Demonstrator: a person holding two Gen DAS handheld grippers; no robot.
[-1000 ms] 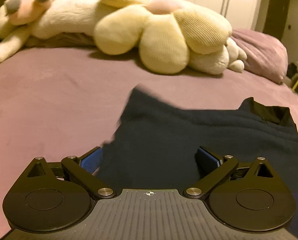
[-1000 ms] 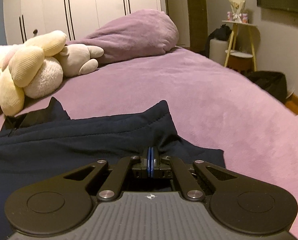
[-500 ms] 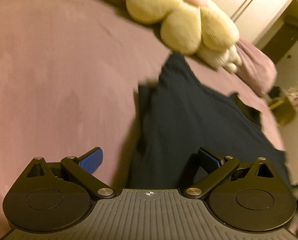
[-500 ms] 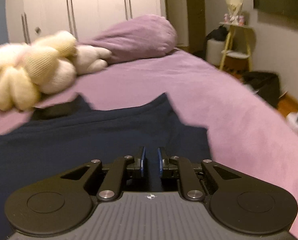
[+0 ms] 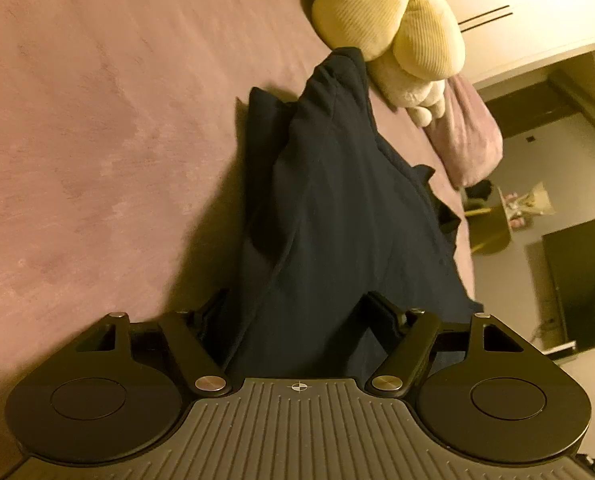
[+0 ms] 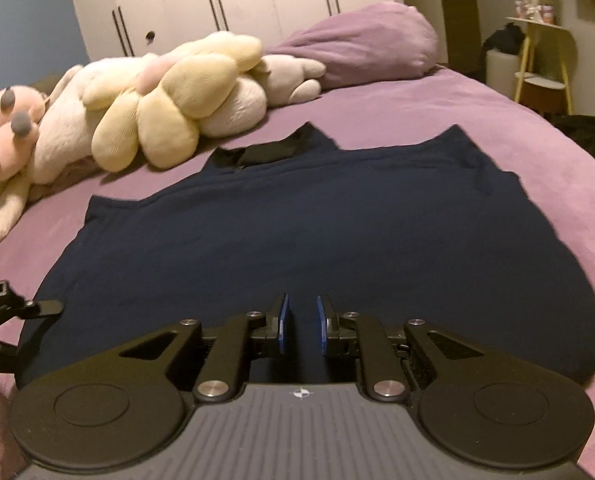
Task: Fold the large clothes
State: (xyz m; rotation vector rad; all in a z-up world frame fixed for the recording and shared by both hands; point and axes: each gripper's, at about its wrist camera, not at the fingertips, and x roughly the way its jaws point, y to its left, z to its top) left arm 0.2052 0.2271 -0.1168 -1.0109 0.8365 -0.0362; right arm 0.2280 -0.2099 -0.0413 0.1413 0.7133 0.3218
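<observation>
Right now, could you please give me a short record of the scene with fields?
surface: purple bed
garment: dark navy, spread flat, collar toward the plush toys
left gripper: jaws have just been closing, garment edge between them; whether they press it is unclear
right gripper: over the garment's near part, jaws have just been opening slightly, nothing between them
far side: plush toys, purple pillow

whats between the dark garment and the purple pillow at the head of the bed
Only bare purple bedspread, seen in the right wrist view. The dark garment stops short of the pillow; the plush toys lie off to the left.
</observation>
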